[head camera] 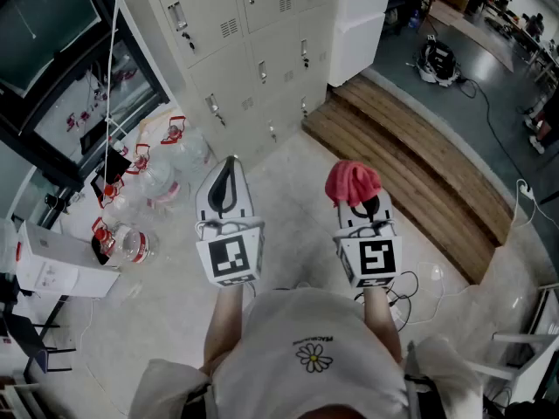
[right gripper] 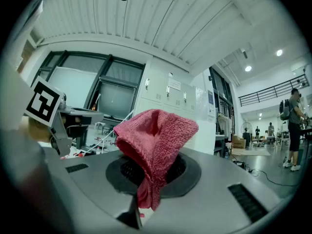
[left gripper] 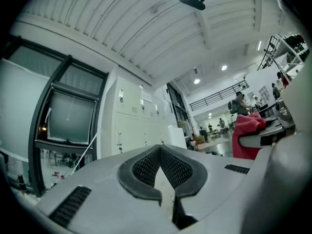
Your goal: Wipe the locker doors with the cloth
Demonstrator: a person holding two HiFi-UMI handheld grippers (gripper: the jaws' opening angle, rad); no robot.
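Red terry cloth (head camera: 352, 180) sat clamped in our right gripper (head camera: 358, 206), short of the pale grey metal locker doors (head camera: 253, 59) ahead; our left gripper (head camera: 229, 177) beside it was pinched together, empty.

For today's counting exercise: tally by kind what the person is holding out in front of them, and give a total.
Hand-held grippers: 2 (left hand-held gripper, right hand-held gripper)
Red cloth: 1, clamped in the right one
Total: 3
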